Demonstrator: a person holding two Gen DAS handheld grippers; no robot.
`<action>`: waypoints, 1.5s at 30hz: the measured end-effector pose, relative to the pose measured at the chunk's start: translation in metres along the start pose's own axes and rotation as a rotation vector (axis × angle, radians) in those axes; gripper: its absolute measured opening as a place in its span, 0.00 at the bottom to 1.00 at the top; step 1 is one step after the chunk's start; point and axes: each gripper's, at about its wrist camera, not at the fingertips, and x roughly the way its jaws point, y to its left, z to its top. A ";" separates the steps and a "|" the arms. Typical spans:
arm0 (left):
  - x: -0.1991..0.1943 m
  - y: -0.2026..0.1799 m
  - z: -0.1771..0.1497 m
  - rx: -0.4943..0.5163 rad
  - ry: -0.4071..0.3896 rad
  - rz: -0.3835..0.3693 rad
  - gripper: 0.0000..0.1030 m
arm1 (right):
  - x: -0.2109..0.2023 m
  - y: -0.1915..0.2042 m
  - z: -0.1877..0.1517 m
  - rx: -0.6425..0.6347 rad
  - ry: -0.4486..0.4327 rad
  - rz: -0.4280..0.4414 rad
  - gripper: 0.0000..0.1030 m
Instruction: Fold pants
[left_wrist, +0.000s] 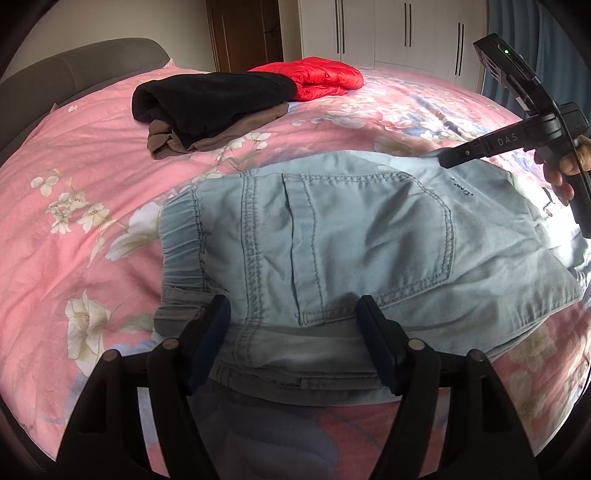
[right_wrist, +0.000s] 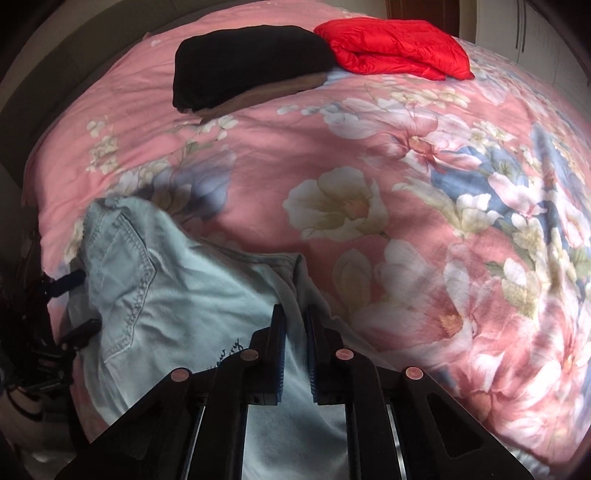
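The light blue jeans (left_wrist: 332, 236) are taken as the landmark; they lie on the pink floral duvet (left_wrist: 74, 229), folded into a compact bundle with the elastic waistband to the left and a back pocket uppermost. Several layered edges are seen at the near side of the bundle, so at least one fold is judged to be in place already.

Left of the jeans, only bare duvet is seen. Beyond the jeans, toward the headboard (left_wrist: 55, 70), a folded black garment (left_wrist: 214, 99) is stacked on a brown one (left_wrist: 192, 142), with a red puffer jacket (left_wrist: 314, 79) just beside them. These are well apart from the jeans.

At the near edge of the jeans, the left gripper (left_wrist: 295, 325) is recorded with its fingers spread wide, straddling the layered hem; nothing is held between them.

At the right end of the jeans, the right gripper (right_wrist: 295, 339) is recorded with its fingers nearly pressed together on a raised ridge of the denim; cloth is seen in the narrow gap, so a pinch on the jeans is judged, though contact of the pads is not fully resolved.

Step in hand, as judged: the right end is being lifted for a further fold across the bundle. The next move would call for the pinched end to be carried leftward over the pocket toward the waistband, with the near edge steadied by the left gripper so the layers are not dragged askew.
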 end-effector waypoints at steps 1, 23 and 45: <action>0.000 0.000 0.000 0.000 -0.001 0.001 0.69 | -0.001 0.003 0.003 -0.008 -0.017 -0.012 0.04; 0.005 0.009 0.003 0.104 0.051 0.039 0.71 | -0.071 -0.041 -0.126 0.266 -0.151 -0.084 0.34; -0.031 0.028 0.015 -0.044 0.012 0.057 0.75 | -0.176 -0.111 -0.247 0.532 -0.313 -0.368 0.34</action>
